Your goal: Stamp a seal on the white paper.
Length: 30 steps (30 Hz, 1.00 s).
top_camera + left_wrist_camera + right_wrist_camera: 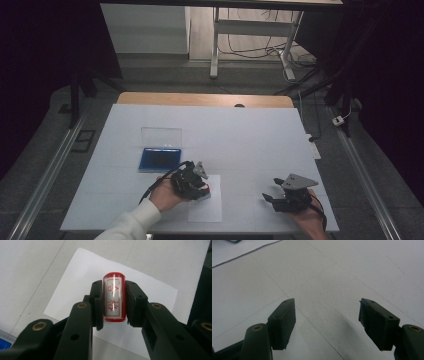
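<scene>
A red stamp with a white face and red characters sits between the jaws of my left gripper, which is shut on it. It hangs just over a white paper sheet. In the high view the left gripper holds the stamp over the upper part of the sheet. My right gripper rests low at the table's front right. Its jaws stand apart over bare table with nothing between them.
A blue ink pad case with its clear lid raised lies behind the left gripper. The white table cover stretches to the back and right. Table edges run along the front and both sides.
</scene>
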Tool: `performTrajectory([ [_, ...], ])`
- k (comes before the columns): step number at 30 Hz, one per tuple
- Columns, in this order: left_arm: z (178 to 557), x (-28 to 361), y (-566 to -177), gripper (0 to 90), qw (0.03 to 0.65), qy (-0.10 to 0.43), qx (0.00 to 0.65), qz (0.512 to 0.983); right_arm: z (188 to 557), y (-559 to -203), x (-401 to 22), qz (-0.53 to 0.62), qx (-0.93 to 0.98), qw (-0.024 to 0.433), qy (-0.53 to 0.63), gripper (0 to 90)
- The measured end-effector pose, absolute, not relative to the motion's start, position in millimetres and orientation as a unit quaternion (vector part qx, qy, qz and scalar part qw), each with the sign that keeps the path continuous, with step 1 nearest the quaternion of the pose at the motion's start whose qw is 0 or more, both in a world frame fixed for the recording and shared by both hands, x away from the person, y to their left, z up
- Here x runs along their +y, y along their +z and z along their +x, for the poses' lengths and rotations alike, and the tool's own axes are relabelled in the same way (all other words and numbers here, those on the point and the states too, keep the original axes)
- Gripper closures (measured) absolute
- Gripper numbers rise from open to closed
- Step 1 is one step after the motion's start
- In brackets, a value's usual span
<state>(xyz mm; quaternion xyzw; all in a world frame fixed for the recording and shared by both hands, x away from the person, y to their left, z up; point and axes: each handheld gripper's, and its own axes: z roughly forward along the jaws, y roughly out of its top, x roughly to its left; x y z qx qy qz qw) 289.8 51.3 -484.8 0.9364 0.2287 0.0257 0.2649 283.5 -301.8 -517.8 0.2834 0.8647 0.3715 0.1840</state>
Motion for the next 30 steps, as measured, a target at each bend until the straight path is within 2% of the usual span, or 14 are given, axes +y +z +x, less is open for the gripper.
performTrajectory([
  [30, 286.8, 45.0, -485.6, 70.6, 0.247, 0.032, 0.232, 0.940, 283.3, -517.8, -301.1, 0.283, 0.865, 0.185, 0.371, 29.3],
])
